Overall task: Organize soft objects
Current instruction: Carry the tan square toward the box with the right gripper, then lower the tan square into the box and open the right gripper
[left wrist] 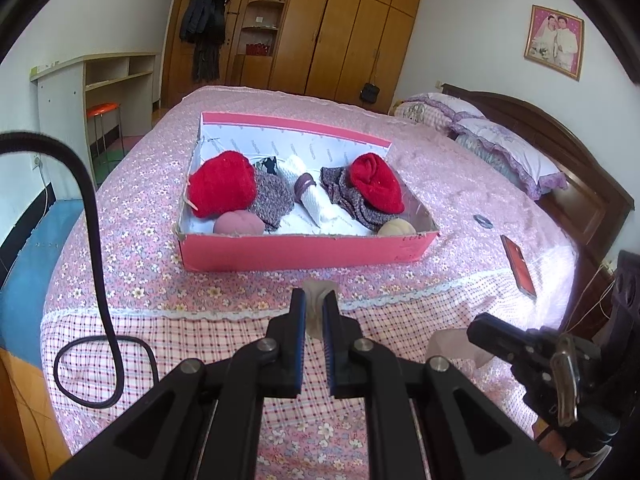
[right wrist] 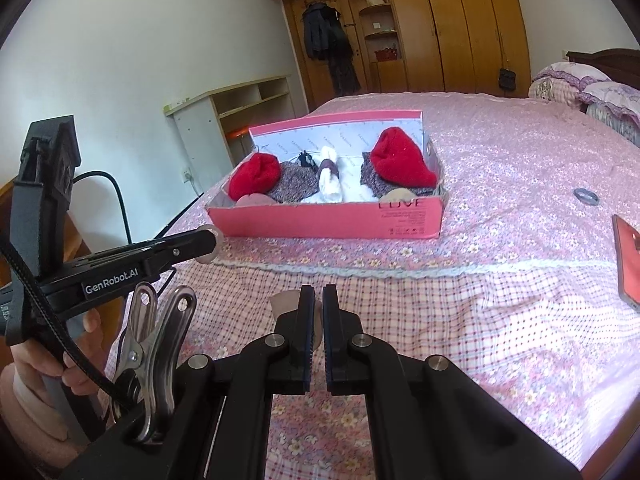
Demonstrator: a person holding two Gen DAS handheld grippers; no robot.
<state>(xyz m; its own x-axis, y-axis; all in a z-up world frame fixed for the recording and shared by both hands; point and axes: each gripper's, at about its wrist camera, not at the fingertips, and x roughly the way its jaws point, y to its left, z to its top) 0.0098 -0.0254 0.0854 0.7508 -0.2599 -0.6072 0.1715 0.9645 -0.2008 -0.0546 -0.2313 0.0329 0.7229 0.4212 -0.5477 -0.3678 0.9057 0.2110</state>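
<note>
From the left wrist, the left gripper (left wrist: 314, 312) hangs over the near, checked part of the bedspread (left wrist: 460, 184) with its jaws drawn together and nothing between them; the right gripper (left wrist: 478, 330) shows at the lower right, also empty. Ahead, well apart from both, a pink shoebox (left wrist: 304, 250) sits on the bed; inside lie two red knitted bundles (left wrist: 222, 188), two speckled grey-purple knits (left wrist: 272, 200), a white rolled cloth (left wrist: 320, 202) ringed by a dark band, and a pink ball (left wrist: 239, 223) and a cream ball (left wrist: 398, 227) at the front wall. A red phone (left wrist: 519, 266) and a small dark ring (left wrist: 483, 221) lie on the cover to the right.

From the right wrist, the right gripper (right wrist: 318, 304) is likewise closed and empty; the left gripper (right wrist: 208, 240) reaches in from the left, a hand (right wrist: 60, 356) on its handle; the shoebox (right wrist: 332, 222) stands beyond.

The knits look light, limp and compressible; a pinch on a raised fold near a bundle's top should hold, whereas a loose edge may unroll; the balls probably squash and could slip.
</note>
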